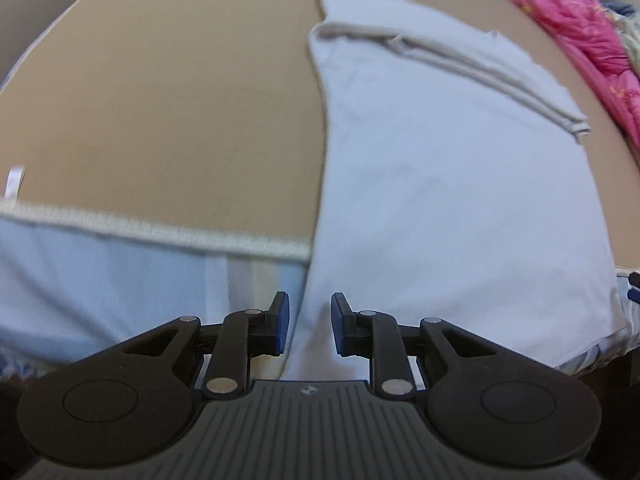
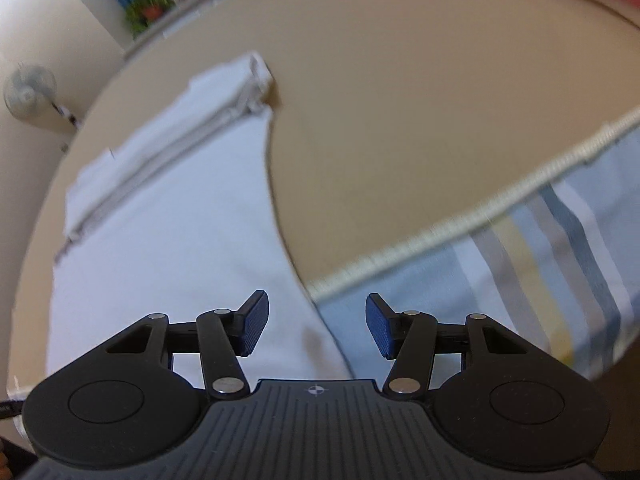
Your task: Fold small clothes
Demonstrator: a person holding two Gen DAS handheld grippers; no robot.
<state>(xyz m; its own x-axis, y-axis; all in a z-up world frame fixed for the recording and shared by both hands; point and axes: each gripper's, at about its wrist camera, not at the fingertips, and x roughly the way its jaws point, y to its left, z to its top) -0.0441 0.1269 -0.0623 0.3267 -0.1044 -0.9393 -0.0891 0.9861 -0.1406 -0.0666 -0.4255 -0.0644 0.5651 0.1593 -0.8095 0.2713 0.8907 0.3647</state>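
Both tongs gape empty: left gripper (image 1: pixel 310 324) and right gripper (image 2: pixel 316 324) hover over the shirt (image 1: pixel 440 200), spread flat on the table (image 1: pixel 160 100). Its thin, limp cotton could bunch or slip if I pinch one layer. Beyond lies a ribbed hem (image 1: pixel 160 232), then a pink quilt (image 1: pixel 580 20).

Both wrist cams sit low, close over tan flat surface (image 1: pixel 160 100), facing forward; both share pale-blue folded cotton garment (image 1: pixel 440 200) (image 2: pixel 180 220).
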